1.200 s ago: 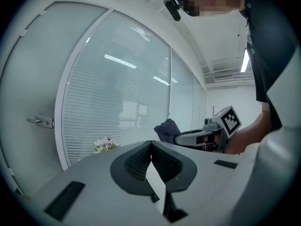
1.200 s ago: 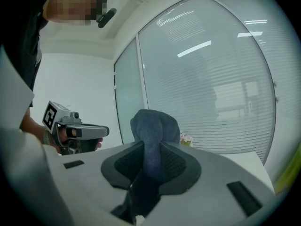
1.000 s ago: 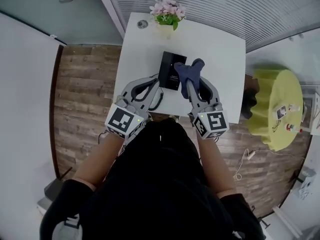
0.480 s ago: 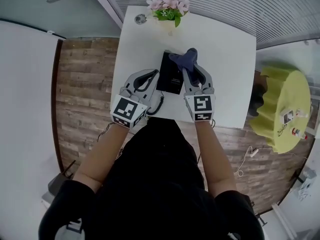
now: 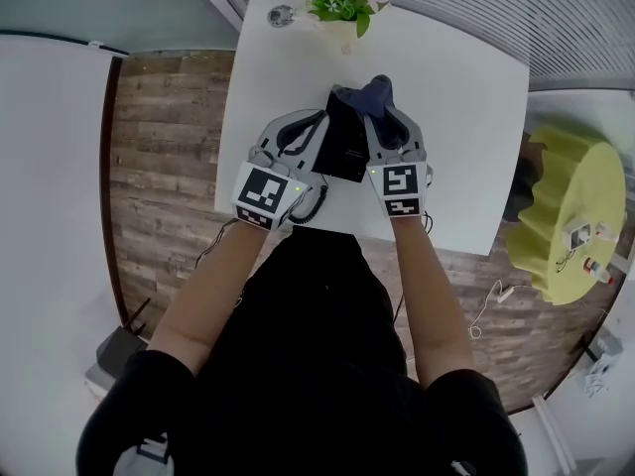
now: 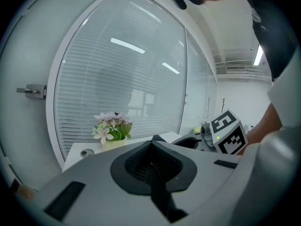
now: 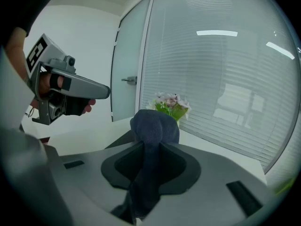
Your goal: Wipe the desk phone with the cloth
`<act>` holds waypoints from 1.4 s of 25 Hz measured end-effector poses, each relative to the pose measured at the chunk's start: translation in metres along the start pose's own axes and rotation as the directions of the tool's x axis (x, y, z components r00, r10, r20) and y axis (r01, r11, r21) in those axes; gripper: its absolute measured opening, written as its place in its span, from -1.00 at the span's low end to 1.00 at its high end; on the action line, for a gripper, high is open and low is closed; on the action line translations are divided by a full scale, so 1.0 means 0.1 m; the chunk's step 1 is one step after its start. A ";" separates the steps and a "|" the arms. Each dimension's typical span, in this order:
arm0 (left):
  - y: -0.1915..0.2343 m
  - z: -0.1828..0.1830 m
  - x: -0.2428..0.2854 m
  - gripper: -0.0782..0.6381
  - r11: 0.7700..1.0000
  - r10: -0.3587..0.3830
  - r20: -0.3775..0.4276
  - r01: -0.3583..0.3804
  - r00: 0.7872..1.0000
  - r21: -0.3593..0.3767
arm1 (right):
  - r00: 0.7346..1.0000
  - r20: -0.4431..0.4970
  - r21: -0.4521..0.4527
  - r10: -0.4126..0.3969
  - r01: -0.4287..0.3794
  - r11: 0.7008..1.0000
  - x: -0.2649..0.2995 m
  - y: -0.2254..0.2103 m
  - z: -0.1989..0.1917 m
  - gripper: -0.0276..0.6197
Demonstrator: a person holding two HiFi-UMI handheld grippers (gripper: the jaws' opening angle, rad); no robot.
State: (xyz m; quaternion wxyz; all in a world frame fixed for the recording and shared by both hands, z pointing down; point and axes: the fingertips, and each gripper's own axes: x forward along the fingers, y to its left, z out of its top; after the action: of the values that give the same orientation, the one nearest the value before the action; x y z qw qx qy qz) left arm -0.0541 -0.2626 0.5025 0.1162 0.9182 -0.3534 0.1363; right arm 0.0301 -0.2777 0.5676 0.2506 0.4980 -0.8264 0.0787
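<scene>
I see bare table [image 5: 466, 137] open at 3 o'clock of the desk phone [image 5: 345, 149], while the flower pot [image 5: 342, 3] blocks 12, a small round object [image 5: 282, 15] sits near 11, and the coiled cord [image 5: 317, 202] lies at 7.

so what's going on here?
A person holds tongs in each hand over a white table. The right tongs are shut on a dark blue cloth, bunched over the far end of the black desk phone. The left tongs are shut and empty, at the phone's left edge.
</scene>
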 end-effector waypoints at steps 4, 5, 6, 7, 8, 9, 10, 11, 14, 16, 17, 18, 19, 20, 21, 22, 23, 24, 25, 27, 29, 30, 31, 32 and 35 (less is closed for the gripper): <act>0.01 -0.11 0.06 -0.75 1.000 0.002 -0.019 -0.002 1.000 -0.016 | 1.000 -0.015 -0.005 0.025 -0.025 1.000 0.09 0.05 -0.16 -0.60; 0.01 -0.14 0.07 -0.75 1.000 -0.001 -0.024 0.000 1.000 -0.018 | 1.000 -0.004 -0.006 0.031 -0.031 1.000 0.09 0.06 -0.17 -0.60; 0.00 -0.17 0.08 -0.75 1.000 -0.004 -0.029 0.003 1.000 -0.022 | 0.999 0.007 -0.006 0.035 -0.035 0.999 0.09 0.06 -0.18 -0.60; -0.01 -0.20 0.09 -0.76 1.000 -0.006 -0.033 0.005 0.999 -0.028 | 0.999 0.014 -0.006 0.039 -0.039 0.999 0.09 0.06 -0.18 -0.60; -0.01 -0.22 0.10 -0.75 0.999 -0.007 -0.036 0.006 0.999 -0.035 | 0.999 0.017 -0.007 0.044 -0.043 0.999 0.09 0.06 -0.18 -0.60; -0.01 -0.24 0.10 -0.75 0.999 -0.005 -0.038 0.004 0.999 -0.042 | 0.999 0.019 -0.011 0.047 -0.047 0.999 0.09 0.06 -0.18 -0.60; 0.00 -0.27 0.11 -0.75 0.999 -0.003 -0.041 0.001 0.999 -0.047 | 0.999 0.021 -0.017 0.049 -0.049 0.999 0.09 0.07 -0.18 -0.60; -0.01 -0.29 0.11 -0.75 0.999 -0.001 -0.043 -0.001 0.999 -0.050 | 0.999 0.021 -0.023 0.049 -0.048 0.999 0.09 0.08 -0.18 -0.60; -0.03 -0.35 0.15 -0.75 0.999 -0.003 -0.052 0.000 0.999 -0.051 | 0.999 0.019 -0.024 0.038 -0.038 0.999 0.08 0.08 -0.19 -0.60; -0.04 -0.38 0.17 -0.75 0.998 -0.004 -0.055 0.001 0.998 -0.056 | 0.999 0.018 -0.022 0.028 -0.027 0.999 0.08 0.08 -0.19 -0.61; -0.05 -0.41 0.17 -0.75 0.998 -0.004 -0.057 0.000 0.998 -0.060 | 1.000 0.018 -0.021 0.025 -0.025 0.999 0.07 0.09 -0.20 -0.61; -0.05 -0.43 0.17 -0.75 0.998 -0.003 -0.061 -0.001 0.998 -0.064 | 1.000 0.019 -0.021 0.025 -0.024 0.999 0.07 0.10 -0.21 -0.61; -0.06 -0.45 0.17 -0.75 0.998 -0.001 -0.064 -0.003 0.998 -0.067 | 0.999 0.019 -0.024 0.026 -0.026 0.999 0.06 0.12 -0.23 -0.61; -0.06 -0.48 0.17 -0.75 0.998 0.001 -0.067 -0.005 0.998 -0.070 | 0.999 0.018 -0.028 0.028 -0.028 0.999 0.06 0.14 -0.24 -0.61; -0.07 -0.50 0.18 -0.75 0.997 0.002 -0.069 -0.007 0.998 -0.072 | 0.999 0.018 -0.031 0.031 -0.031 0.999 0.05 0.15 -0.26 -0.61; -0.07 -0.52 0.18 -0.75 0.997 0.003 -0.071 -0.008 0.997 -0.073 | 0.999 0.017 -0.031 0.034 -0.033 0.999 0.05 0.16 -0.27 -0.61; -0.08 -0.53 0.18 -0.75 0.997 0.003 -0.073 -0.009 0.997 -0.074 | 0.999 0.017 -0.029 0.036 -0.036 0.999 0.04 0.16 -0.28 -0.61; -0.08 -0.54 0.18 -0.75 0.997 0.003 -0.075 -0.009 0.997 -0.075 | 0.999 0.016 -0.025 0.038 -0.037 0.999 0.03 0.17 -0.28 -0.61; -0.08 -0.55 0.17 -0.75 0.997 0.003 -0.077 -0.009 0.997 -0.076 | 0.999 0.014 -0.023 0.038 -0.038 0.999 0.02 0.18 -0.29 -0.61; -0.09 -0.57 0.16 -0.75 0.997 0.004 -0.080 -0.010 0.997 -0.079 | 0.999 0.010 -0.021 0.041 -0.040 0.999 0.01 0.21 -0.32 -0.61; -0.10 -0.60 0.14 -0.75 0.997 0.005 -0.082 -0.011 0.997 -0.079 | 0.999 0.007 -0.024 0.042 -0.042 0.999 -0.01 0.24 -0.34 -0.61; -0.11 -0.61 0.13 -0.75 0.997 0.004 -0.084 -0.011 0.996 -0.078 | 0.999 0.004 -0.027 0.041 -0.041 0.999 -0.02 0.26 -0.36 -0.61; -0.12 -0.62 0.13 -0.75 0.997 0.004 -0.086 -0.010 0.996 -0.076 | 0.999 -0.001 -0.030 0.039 -0.039 0.999 -0.02 0.27 -0.39 -0.61; -0.13 -0.64 0.12 -0.75 0.997 0.002 -0.088 -0.009 0.996 -0.075 | 0.999 -0.004 -0.031 0.036 -0.036 0.999 -0.03 0.28 -0.41 -0.61; -0.16 -0.68 0.11 -0.75 0.997 -0.001 -0.092 -0.006 0.996 -0.076 | 0.999 -0.002 -0.019 0.036 -0.036 0.999 -0.05 0.32 -0.44 -0.61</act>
State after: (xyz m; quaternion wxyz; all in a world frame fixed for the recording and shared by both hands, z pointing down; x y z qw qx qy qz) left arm -0.0472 -0.2364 0.5679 0.1670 0.9054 -0.3538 0.1651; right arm 0.0188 -0.2413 0.6067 0.2548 0.4804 -0.8358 0.0758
